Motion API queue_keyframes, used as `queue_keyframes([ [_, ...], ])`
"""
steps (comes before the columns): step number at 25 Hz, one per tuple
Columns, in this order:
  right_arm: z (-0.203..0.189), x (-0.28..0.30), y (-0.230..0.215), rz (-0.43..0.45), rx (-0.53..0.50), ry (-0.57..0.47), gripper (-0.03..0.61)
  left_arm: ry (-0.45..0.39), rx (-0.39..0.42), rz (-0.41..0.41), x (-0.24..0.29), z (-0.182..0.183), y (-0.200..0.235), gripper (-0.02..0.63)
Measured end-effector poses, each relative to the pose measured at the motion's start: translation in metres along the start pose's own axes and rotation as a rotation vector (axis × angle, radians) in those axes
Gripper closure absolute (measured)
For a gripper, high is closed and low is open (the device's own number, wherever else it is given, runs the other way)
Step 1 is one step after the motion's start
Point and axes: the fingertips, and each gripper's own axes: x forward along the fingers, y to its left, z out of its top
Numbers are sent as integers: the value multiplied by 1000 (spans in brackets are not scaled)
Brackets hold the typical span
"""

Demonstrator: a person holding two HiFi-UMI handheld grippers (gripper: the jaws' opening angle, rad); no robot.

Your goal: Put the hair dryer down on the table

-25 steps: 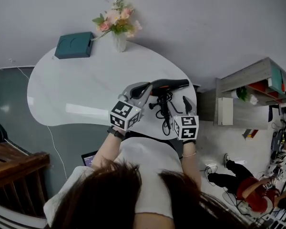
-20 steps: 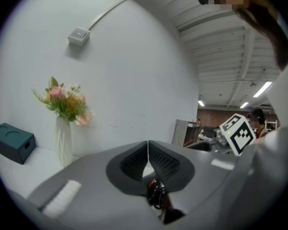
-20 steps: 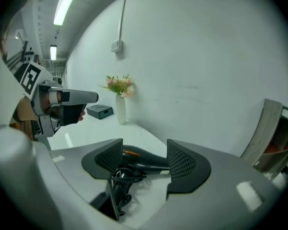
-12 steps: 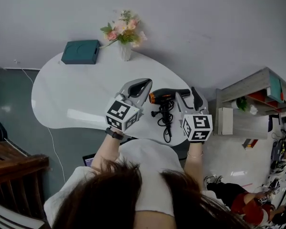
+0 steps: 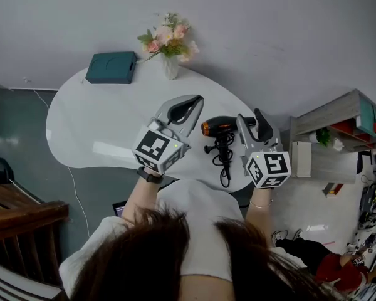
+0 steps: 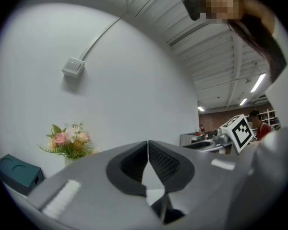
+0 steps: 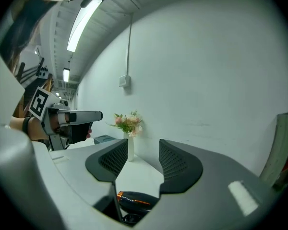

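Observation:
The black hair dryer [image 5: 220, 126] with a copper ring lies on its side on the white table [image 5: 100, 118], its cord bunched toward the front edge. My right gripper [image 5: 250, 119] hovers just right of it. Its jaws are apart and closing, with nothing between them. In the right gripper view the hair dryer [image 7: 134, 199] shows low down, under the right gripper [image 7: 137, 150]. My left gripper [image 5: 189, 104] is raised to the left of the dryer, clear of it. In the left gripper view the left gripper [image 6: 148, 145] is shut and empty.
A vase of pink flowers [image 5: 169, 42] and a teal box [image 5: 111, 68] stand at the table's far edge by the wall. A grey shelf unit [image 5: 338, 137] is to the right of the table. A dark floor lies to the left.
The hair dryer has gone from up between the grippers to lying on the table. Both grippers have drawn back from it, and the right jaws have narrowed.

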Motion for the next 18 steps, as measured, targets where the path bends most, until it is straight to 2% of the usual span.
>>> queue_keyframes([
  [7,1,-8,-3,-4,36,-29,524,-9,4,-5,0,3,-3,551],
  [10,0,-11,-5,-5,45,-35,560,-2,-1,-1,0,-1,-2,551],
  [18,1,-17,-13,-22,36,-39,577,13,-11,12,-1,-10,0,551],
])
